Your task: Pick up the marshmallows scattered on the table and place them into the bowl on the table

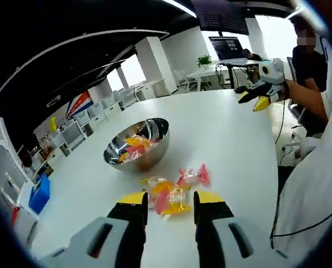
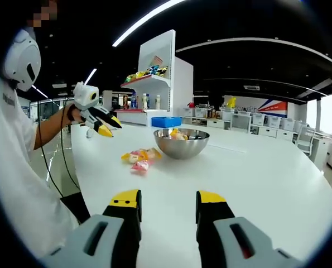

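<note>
White table bears bowl and marshmallows; both hand-held grippers, left and right, hover spread.

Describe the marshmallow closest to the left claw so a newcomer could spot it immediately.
Start at the shiny round metal bowl on the white table. Just in front of it lies a small cluster of clear-wrapped marshmallows. The target is the yellow-and-pink wrapped marshmallow lying between the left claw tips, nearer the camera than the pink-ended one beside it.
</note>
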`<state>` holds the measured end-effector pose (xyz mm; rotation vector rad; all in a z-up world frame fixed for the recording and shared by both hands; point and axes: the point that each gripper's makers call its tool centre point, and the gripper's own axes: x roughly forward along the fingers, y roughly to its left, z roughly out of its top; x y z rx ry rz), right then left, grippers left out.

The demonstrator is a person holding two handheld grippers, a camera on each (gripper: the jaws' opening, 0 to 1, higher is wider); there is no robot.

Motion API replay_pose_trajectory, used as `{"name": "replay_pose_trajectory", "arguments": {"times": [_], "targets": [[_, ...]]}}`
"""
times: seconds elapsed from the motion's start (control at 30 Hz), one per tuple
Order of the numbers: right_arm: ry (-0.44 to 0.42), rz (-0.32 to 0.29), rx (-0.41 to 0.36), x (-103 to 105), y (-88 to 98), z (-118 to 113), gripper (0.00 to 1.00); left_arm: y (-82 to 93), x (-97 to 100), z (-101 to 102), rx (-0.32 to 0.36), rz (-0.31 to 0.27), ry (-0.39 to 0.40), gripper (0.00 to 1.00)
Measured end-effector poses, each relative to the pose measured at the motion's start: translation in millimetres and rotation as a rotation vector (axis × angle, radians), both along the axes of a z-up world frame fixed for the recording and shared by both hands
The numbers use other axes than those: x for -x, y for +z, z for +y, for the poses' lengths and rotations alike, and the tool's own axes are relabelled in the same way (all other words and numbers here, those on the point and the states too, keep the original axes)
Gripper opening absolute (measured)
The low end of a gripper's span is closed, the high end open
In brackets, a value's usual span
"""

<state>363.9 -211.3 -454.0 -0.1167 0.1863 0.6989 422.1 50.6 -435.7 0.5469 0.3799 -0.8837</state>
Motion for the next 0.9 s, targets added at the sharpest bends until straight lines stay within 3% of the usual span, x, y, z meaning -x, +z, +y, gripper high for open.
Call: {"name": "replay_pose_trajectory", "arguments": {"times": [0.37,0.9], "targets": [[-0.002,0.006,-0.001,0,-2.3,-1,0.38,-52.6,-17.0,-25,-0.118,0.166,-0.021,0.35],[-0.025,0.015,0.001,2,-4.1,-10,0.38,-92.3,-33.9,-27,-0.165,0.253,0.001,0.35]]}}
